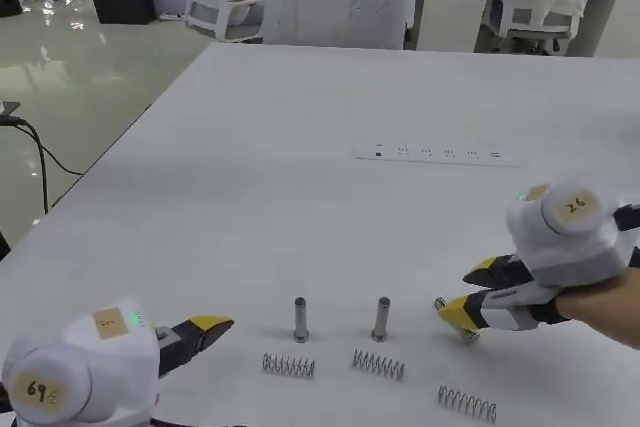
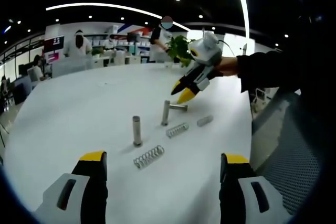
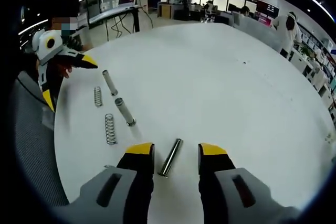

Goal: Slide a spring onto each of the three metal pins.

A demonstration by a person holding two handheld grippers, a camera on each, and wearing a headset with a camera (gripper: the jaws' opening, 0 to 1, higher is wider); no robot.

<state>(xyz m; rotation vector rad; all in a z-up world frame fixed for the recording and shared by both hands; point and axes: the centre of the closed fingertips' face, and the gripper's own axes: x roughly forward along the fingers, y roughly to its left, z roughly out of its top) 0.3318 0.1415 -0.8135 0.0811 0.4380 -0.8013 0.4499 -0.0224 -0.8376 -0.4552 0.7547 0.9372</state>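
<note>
In the head view we see two pins upright behind three loose springs, in the left gripper view the left gripper open and empty, in the right gripper view the right gripper open around the lying third pin, which it must next clench, we judge.

Here's the white left gripper with its yellow-tipped black jaws, held low and level, jaws spread wide. The matching right gripper reaches in from the right, gripped by a bare hand. Its tips angle down and its jaws are parted.
</note>
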